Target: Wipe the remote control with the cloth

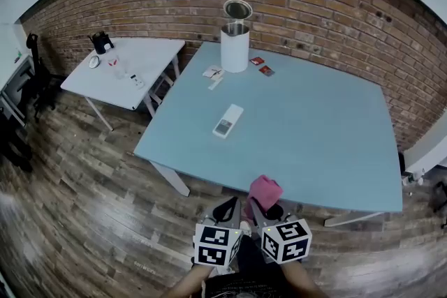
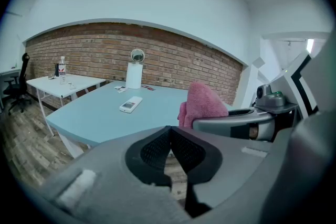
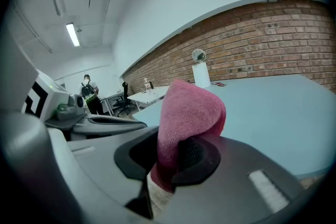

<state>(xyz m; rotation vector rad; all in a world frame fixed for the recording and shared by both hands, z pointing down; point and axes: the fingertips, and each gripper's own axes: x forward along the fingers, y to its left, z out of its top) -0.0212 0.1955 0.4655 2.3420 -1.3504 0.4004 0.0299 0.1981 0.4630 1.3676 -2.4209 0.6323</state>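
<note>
right gripper (image 3: 176,152) fingers pinch the pink cloth (image 3: 189,113) by one end; left gripper (image 2: 170,140) fingers closed, empty. Remote (image 1: 228,121) lies loose on the table (image 1: 314,136), well apart from both (nothing pins it). Risk: the wipe shoves it sliding, or the cloth slips from the pinch

Fuzzy cloth (image 1: 263,190), matt table (image 1: 314,129), rough brick wall (image 1: 335,17)

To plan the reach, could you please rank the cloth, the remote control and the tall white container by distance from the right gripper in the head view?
1. Nearest, the pink cloth, clamped in the right gripper's tongs at the table's near edge.
2. Next, the remote control, mid-table, ahead and slightly left.
3. Farthest, the tall white container, at the far edge.
</note>
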